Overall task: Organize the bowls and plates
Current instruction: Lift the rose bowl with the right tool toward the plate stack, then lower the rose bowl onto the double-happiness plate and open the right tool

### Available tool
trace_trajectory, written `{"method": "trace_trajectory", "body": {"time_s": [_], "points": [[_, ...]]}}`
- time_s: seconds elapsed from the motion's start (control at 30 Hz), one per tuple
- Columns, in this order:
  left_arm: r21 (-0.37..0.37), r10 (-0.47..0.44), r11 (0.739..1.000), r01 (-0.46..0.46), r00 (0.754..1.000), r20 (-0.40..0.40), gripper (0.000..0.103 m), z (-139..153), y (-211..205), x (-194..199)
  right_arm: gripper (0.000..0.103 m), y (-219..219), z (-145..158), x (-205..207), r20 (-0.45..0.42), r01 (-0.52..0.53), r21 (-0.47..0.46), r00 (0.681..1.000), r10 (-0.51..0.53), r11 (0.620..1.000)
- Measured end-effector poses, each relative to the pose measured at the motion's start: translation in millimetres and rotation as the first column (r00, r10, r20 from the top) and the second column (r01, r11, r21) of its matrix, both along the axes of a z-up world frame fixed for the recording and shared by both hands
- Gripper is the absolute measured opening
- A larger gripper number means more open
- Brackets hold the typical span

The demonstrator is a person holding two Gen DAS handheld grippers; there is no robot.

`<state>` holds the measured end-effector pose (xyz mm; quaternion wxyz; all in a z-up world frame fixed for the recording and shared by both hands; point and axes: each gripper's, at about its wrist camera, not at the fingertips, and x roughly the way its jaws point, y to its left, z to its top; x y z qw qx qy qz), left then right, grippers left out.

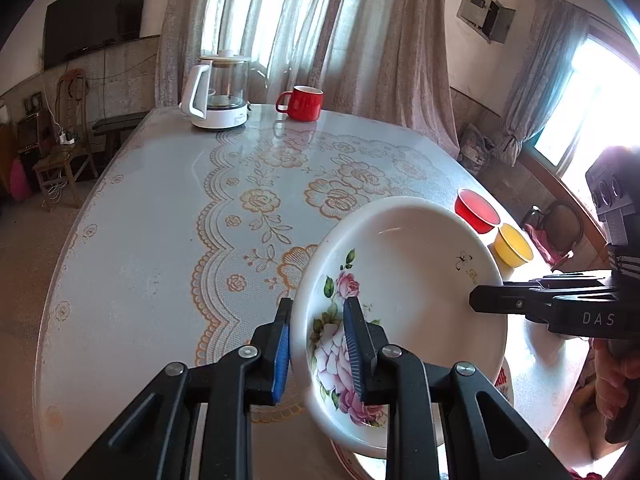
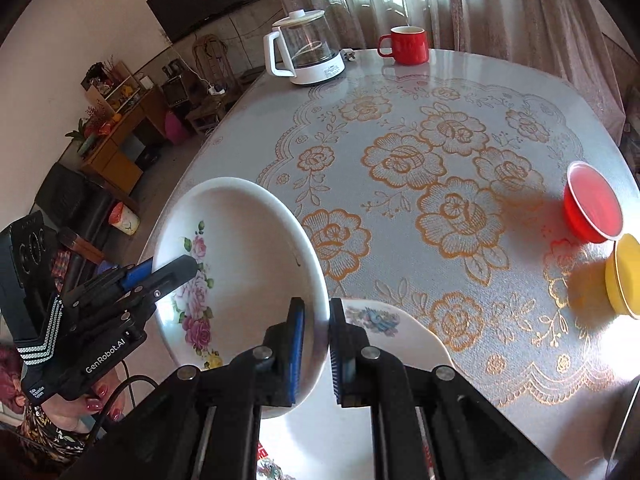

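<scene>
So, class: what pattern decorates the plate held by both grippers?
Pink and white roses with green leaves on the white plate; clearest in the left wrist view.

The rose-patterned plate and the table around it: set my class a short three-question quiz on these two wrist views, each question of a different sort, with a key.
1. True or false: both tools grip the rose plate.
2. Which small bowl stands nearer the red mug: A the red bowl, B the yellow bowl?
3. Fill in: the kettle stands beside the red ____.

Key: 1 true, left tool and right tool each clamp its rim. 2 A. 3 mug.
</scene>
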<state>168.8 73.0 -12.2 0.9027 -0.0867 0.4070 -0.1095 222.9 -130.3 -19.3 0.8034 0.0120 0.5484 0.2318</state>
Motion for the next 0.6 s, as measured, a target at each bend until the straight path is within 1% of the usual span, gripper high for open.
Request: {"method": "trace_trajectory", "body": {"time_s": [0.1, 0.27, 0.53, 0.6], "points": [[0.012, -0.049, 0.999, 0.049, 0.998, -0.033, 0.025, -9.0, -20.7, -2.7, 0.011, -20.5, -8.2, -14.8, -0.03, 0.044, -0.003, 0.999, -0.044, 0.999], [0.035, -0.111, 0.993, 0.114, 0.99, -0.091, 0.025, -26.4, -47.0, -5.3, 0.011, -51.8, -32.3, -32.9, -0.104, 0.118, -0.006, 0.988, -0.118, 0.993], [0.065, -0.135, 0.987, 0.147, 0.978, -0.157, 0.026, -46.8, -68.5, -3.3, 0.011, -71.1, -62.6, -41.8, -0.158, 0.165, -0.037, 0.973, -0.169, 0.986], [0.075, -0.135, 0.986, 0.148, 0.979, -0.156, 0.027, -48.6, -71.7, -3.6, 0.011, -74.2, -67.9, -41.3, -0.166, 0.173, -0.043, 0.97, -0.177, 0.984]]}}
